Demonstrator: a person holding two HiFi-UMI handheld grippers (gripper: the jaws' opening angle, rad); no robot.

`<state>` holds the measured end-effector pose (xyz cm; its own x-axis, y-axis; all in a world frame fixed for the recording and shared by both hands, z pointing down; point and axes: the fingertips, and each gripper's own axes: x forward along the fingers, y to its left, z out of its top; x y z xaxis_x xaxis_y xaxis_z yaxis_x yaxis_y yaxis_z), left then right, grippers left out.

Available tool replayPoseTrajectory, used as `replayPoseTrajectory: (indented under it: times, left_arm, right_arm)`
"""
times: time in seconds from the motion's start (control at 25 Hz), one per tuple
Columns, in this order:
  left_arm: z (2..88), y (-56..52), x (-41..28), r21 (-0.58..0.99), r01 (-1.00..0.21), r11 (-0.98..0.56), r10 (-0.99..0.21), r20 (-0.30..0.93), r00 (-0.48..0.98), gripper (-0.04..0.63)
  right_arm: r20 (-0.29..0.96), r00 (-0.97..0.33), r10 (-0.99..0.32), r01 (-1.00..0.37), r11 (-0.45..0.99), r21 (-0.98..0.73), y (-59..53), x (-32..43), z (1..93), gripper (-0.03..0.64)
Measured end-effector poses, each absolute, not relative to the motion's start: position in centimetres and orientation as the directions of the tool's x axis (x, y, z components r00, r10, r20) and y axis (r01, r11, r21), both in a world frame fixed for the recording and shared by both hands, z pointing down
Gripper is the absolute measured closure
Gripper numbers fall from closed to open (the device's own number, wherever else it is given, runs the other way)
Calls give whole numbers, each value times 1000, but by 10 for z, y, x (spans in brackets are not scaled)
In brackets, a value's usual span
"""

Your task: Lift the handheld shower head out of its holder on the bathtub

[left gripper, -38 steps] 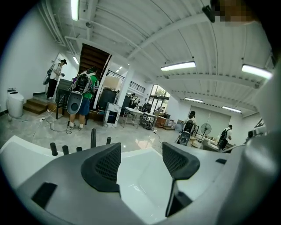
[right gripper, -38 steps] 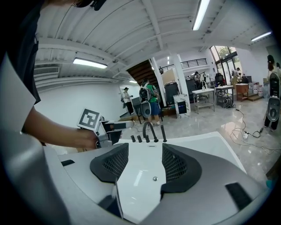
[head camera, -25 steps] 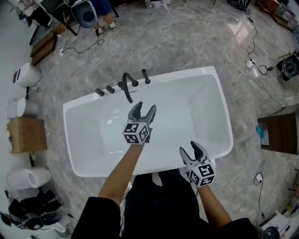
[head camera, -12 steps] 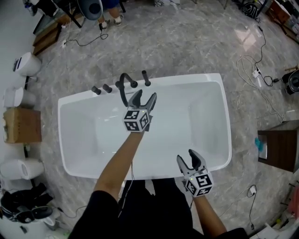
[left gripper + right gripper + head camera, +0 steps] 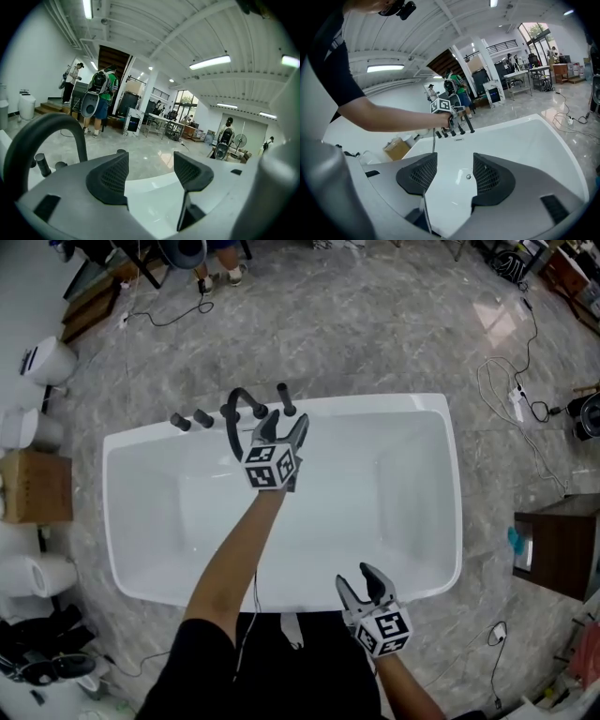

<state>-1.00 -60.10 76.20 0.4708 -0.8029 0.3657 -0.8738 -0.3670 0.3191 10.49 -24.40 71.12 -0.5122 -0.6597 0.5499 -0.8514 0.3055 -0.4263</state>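
Black fittings stand in a row on the far rim of the white bathtub: two knobs, an arched faucet spout and, at the right end, the handheld shower head, upright in its holder. Nothing is lifted yet. The left gripper hovers just in front of the shower head, jaws apart with nothing between them; closing on the handle and raising it remain to be done. The right gripper hangs by the near rim, jaws apart and empty. The holder itself is too small to make out, and the left gripper view shows the spout clearly but hardly any of the shower head.
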Motion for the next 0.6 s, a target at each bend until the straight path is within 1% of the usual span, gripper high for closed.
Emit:
replayPoseTrajectory:
  times: [0.2,0.36,0.6]
  left_arm:
    - [783,-628,-19,270,-899,-345,-809,399,431,313]
    - [799,-644,-24,274,-905,-326,-807,418,417,308]
    - [816,-664,-25,246,-903,-351,-784,450,428,304]
  right_arm:
    - [570,-523,-634,-847,315,-428,-242,103,728,405]
    - [588,-513,-626,-854,298,-428,-237,110,735,405]
    - [610,-494,-620,-864,271,-424,-231,123,748,405]
